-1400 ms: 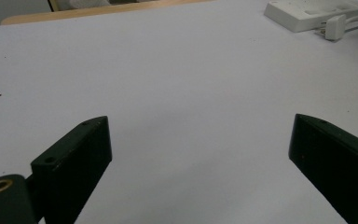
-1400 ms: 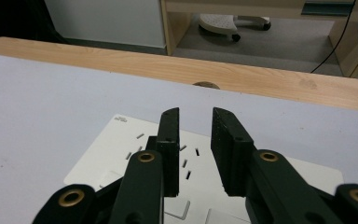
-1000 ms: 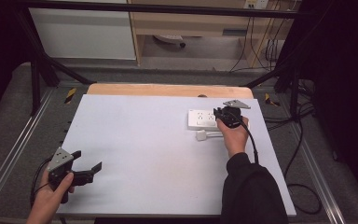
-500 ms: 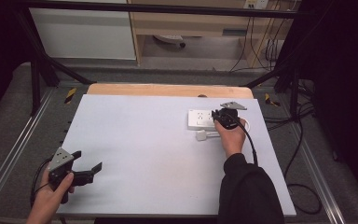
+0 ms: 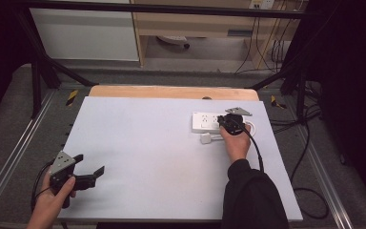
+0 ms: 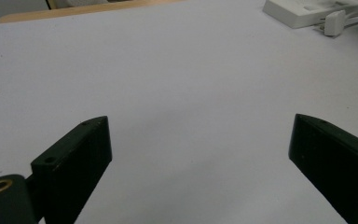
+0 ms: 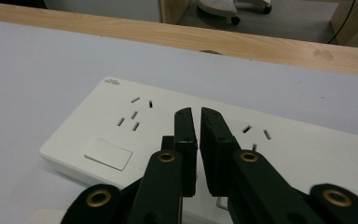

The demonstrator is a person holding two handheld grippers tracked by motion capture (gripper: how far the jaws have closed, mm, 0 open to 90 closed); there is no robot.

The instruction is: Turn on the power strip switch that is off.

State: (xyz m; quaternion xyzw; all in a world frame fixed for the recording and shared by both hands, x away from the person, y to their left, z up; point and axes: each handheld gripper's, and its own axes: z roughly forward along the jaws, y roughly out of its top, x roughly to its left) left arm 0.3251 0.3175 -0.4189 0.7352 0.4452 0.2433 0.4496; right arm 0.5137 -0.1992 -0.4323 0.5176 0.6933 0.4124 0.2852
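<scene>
A white power strip (image 5: 205,122) lies flat at the table's right back, with a white plug (image 5: 205,139) and its cord just in front of it. My right gripper (image 5: 221,120) hovers over the strip's right half. In the right gripper view its jaws stand almost together with nothing between them (image 7: 196,111), above the strip's top face (image 7: 98,130) between two socket groups. My left gripper (image 5: 90,162) is held near the front left corner, open wide over bare table (image 6: 200,120). In the left gripper view the strip (image 6: 303,9) and the plug (image 6: 333,23) sit far off at the top right.
The white table top (image 5: 152,143) ends in a wooden strip (image 5: 171,92) along the back. Metal rails (image 5: 9,162) and black frame legs flank the table. A black cable (image 5: 255,148) trails from the right gripper over the sleeve. Cables lie on the floor at right.
The right gripper has drifted slightly nearer and lower over the power strip. The left gripper has stayed in place, open.
</scene>
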